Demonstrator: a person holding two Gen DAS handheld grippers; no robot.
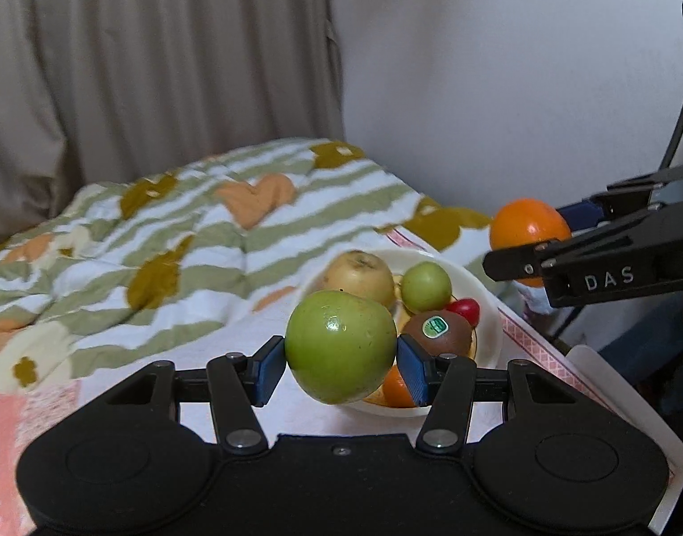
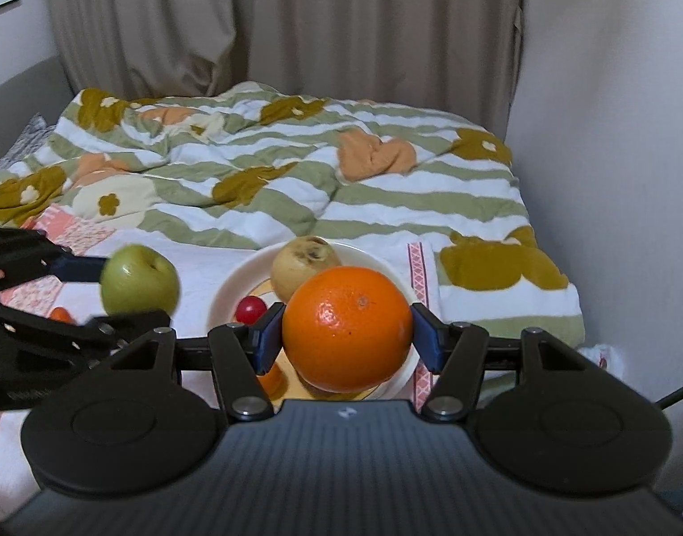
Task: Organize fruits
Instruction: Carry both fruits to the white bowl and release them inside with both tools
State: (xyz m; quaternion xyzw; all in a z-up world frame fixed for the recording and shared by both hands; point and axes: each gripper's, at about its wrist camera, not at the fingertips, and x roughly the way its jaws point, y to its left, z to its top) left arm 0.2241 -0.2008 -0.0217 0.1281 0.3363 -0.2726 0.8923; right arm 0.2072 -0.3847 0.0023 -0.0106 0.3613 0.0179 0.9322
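While both of your hands are loaded, the white bowl (image 1: 486,308) sits on the bed (image 1: 234,379), on a white cloth with a pink patterned border, just in front of the striped flowered quilt (image 2: 297,178).

Your left claw (image 1: 340,364) is clenched on a large green apple (image 1: 340,346); both blue pads press its sides, and it hangs in front of the bowl's near-left rim in the left wrist view.

Your right claw (image 2: 347,339) is clenched on an orange (image 2: 347,328), held above the bowl in its own view.

The bowl holds a yellowish pear (image 1: 361,277) at the back, a small green fruit (image 1: 426,286) beside it, a brown kiwi (image 1: 439,335) bearing a green sticker, a small red fruit (image 1: 465,309) and a further orange fruit (image 1: 397,388) at the near edge, partly hidden.

Beige curtains (image 2: 297,22) hang behind the bed, against a white wall.
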